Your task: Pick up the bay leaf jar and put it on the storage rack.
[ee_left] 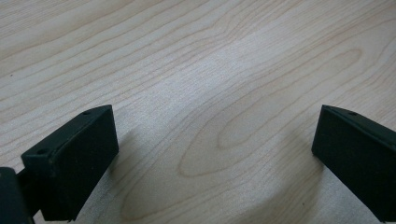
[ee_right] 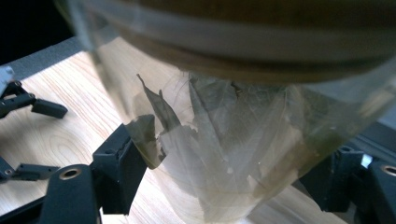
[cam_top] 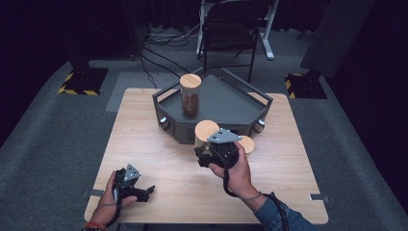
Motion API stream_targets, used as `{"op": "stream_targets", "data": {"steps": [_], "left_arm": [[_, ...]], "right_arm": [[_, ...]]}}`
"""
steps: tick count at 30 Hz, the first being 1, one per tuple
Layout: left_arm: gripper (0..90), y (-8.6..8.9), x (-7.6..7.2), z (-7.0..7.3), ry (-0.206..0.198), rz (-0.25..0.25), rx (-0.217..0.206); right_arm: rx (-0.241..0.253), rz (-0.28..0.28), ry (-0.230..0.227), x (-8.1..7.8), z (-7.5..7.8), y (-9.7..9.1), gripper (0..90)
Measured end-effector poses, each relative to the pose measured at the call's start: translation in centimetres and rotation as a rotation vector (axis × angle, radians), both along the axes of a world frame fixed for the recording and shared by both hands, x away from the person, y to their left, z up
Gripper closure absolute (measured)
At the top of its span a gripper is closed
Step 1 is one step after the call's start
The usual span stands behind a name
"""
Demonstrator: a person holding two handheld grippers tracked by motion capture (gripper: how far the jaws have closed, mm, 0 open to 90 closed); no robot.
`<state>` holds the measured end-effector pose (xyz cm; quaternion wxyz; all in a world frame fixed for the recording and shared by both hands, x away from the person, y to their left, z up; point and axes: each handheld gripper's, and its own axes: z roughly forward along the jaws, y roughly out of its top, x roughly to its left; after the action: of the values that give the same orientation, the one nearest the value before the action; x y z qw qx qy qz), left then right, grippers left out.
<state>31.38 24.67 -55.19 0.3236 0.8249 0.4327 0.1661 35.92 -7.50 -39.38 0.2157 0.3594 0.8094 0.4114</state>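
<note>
1. In the high view, the right tongs [cam_top: 211, 153] are gripping a glass jar [cam_top: 206, 137] with a round wooden lid, just in front of the dark tray [cam_top: 226, 96] that is sitting at the far middle of the surface [cam_top: 159, 144]. One jar of brown contents [cam_top: 190, 96] is already standing inside the tray, near its left wall. A third wooden lid [cam_top: 247, 144] is peeking out just to the right of the right tongs, close to the tray's near wall, and its jar is hidden. Judging by this, the loading is looking roughly one third done: one jar is in, one is being carried, one is waiting. The left tongs [cam_top: 139, 191] are resting near the near left corner of the surface, well apart from the jars.

2. In the left gripper view, the left tongs [ee_left: 212, 154] are standing wide apart and holding nothing, with bare pale wood grain [ee_left: 210, 60] lying between the jaws.

3. In the right gripper view, the right tongs [ee_right: 224, 186] are closing on the jar [ee_right: 233, 140], one jaw pressing each side of the clear wall. The jar is looking full of flat, pale green dried leaves, and its wooden lid [ee_right: 261, 28] is sitting blurred at the top. Whether the jar's base is touching the surface or hanging above it, I cannot tell. The left tongs [ee_right: 28, 107] are showing farther off at the left edge.
</note>
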Motion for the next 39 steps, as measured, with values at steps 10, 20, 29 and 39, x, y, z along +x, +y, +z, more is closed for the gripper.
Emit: {"op": "stream_targets", "data": {"steps": [10, 20, 29, 39], "left_arm": [[0.3, 0.0, 0.0, 0.0, 0.000, 0.000, 0.000], [0.3, 0.0, 0.0, 0.0, 0.000, 0.000, 0.000], [0.3, 0.0, 0.0, 0.0, 0.000, 0.000, 0.000], [0.3, 0.0, 0.0, 0.0, 0.000, -0.001, 0.000]], "right_arm": [[0.017, -0.002, -0.015, 0.8, 2.7, -0.9, 25.0], [0.015, -0.018, -0.051, 1.9, 4.9, -1.6, 25.0], [0.023, -0.029, -0.045, 3.0, 5.5, -2.1, 25.0], [0.022, -0.042, -0.065, 4.3, 6.3, -2.4, 25.0]]}}
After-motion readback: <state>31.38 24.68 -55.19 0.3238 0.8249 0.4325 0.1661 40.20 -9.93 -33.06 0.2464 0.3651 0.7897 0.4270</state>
